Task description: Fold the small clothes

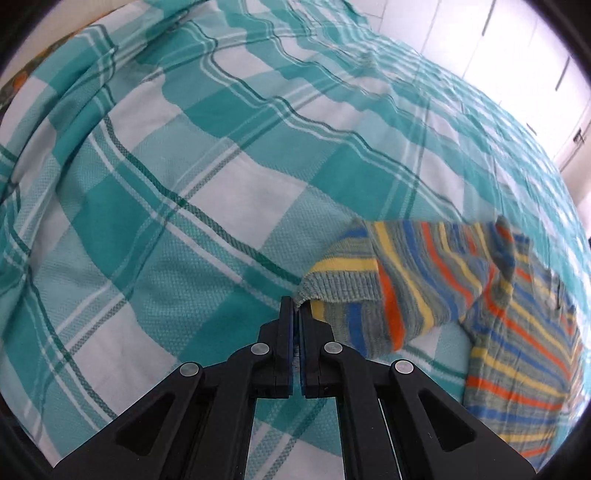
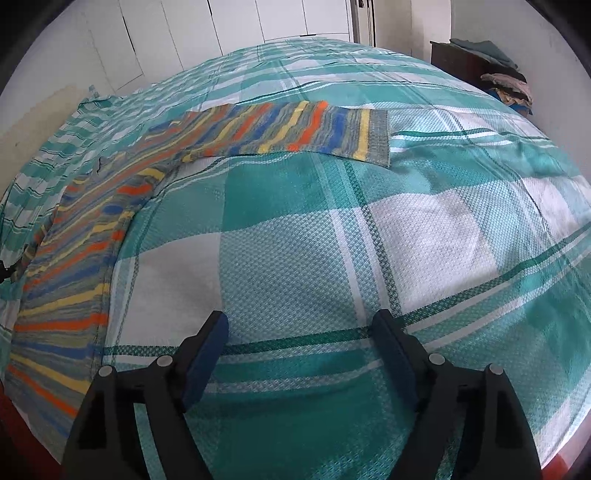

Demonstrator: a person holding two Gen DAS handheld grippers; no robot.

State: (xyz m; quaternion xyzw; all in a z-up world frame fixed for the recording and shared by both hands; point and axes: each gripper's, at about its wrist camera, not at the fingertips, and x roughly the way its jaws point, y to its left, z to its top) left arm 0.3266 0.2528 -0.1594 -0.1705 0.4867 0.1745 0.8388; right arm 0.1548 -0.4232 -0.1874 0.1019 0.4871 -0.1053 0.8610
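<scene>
A small knitted sweater (image 1: pixel 517 332) with blue, yellow and orange stripes lies on a teal and white checked bedspread (image 1: pixel 184 184). My left gripper (image 1: pixel 296 308) is shut on the grey ribbed cuff (image 1: pixel 340 290) of one sleeve and holds it lifted, the sleeve folding back over the body. In the right wrist view the sweater's body (image 2: pixel 74 277) lies at the left and its other sleeve (image 2: pixel 288 133) stretches flat to the right. My right gripper (image 2: pixel 299 332) is open and empty above the bedspread (image 2: pixel 406 240), near the front edge.
White cupboard doors (image 2: pixel 258 22) stand behind the bed. A dark side table (image 2: pixel 465 59) with a pile of clothes (image 2: pixel 509 88) stands at the far right. The bed's edge curves along the left in the right wrist view.
</scene>
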